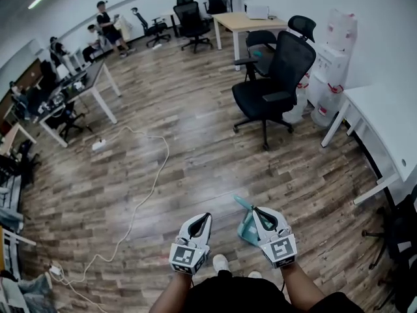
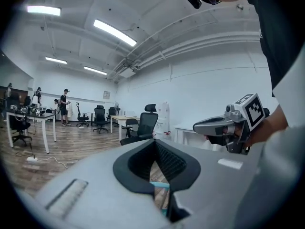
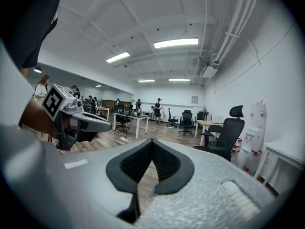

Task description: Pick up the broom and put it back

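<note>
Open-plan office with a brown wood-plank floor (image 1: pixel 195 129); desks and chairs are standing further back. The person is holding both grippers low over the floor, side by side.

The white-and-black left gripper (image 1: pixel 206 218) is showing its jaws pressed together at the tips, with nothing between them. The matching right gripper (image 1: pixel 258 212) is also sitting closed and empty, only floor showing through its gap.

The teal plastic broom piece (image 1: pixel 246 230) is lying on the floor, just beside and partly under the right gripper in the head view. I cannot tell which part of the broom it is.

Risks:
- With the jaws closed, coming down on the teal piece would likely be shoving it across the smooth floor instead of gripping it.
- A thin handle could be slipping or twisting in a narrow pinch.
- Once lifted, it could be swinging into the black mesh office chair (image 1: pixel 273 77) or snagging the white cable (image 1: pixel 153 181) trailing on the left.
</note>
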Motion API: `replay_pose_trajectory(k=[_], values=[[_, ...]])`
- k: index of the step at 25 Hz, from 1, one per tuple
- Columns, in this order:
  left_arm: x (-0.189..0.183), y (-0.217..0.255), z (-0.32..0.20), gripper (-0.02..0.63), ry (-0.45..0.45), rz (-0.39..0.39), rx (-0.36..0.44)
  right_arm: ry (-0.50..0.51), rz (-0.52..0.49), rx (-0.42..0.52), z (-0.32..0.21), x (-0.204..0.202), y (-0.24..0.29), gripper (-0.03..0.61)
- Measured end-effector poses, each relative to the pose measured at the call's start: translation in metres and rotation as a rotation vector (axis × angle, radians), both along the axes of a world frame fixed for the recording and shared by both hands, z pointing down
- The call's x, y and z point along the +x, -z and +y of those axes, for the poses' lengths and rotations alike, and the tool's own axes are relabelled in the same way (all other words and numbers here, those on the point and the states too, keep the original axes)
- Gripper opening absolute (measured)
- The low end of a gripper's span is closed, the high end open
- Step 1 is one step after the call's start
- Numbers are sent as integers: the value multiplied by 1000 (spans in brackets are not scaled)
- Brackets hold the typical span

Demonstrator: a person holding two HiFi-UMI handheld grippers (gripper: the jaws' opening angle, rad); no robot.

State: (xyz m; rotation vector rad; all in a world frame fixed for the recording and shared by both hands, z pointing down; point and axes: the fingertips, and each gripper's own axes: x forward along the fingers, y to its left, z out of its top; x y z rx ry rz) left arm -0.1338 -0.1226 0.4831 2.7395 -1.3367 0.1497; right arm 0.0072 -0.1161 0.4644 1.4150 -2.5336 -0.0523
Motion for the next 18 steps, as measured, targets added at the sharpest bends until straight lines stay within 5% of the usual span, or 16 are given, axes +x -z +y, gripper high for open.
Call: replay_pose_trajectory(k=[9,13,18], values=[[-5,-8,-23,18,-66,-14,-28,-83,35,-54,-14,-1,-21,3],[10,0,-23,18,-79,7,-24,-52,49,-100,-14,7,-36,3],[21,-27,-17,18,-92,-57,-29,-31,79,-148,-15,14,-52,3]])
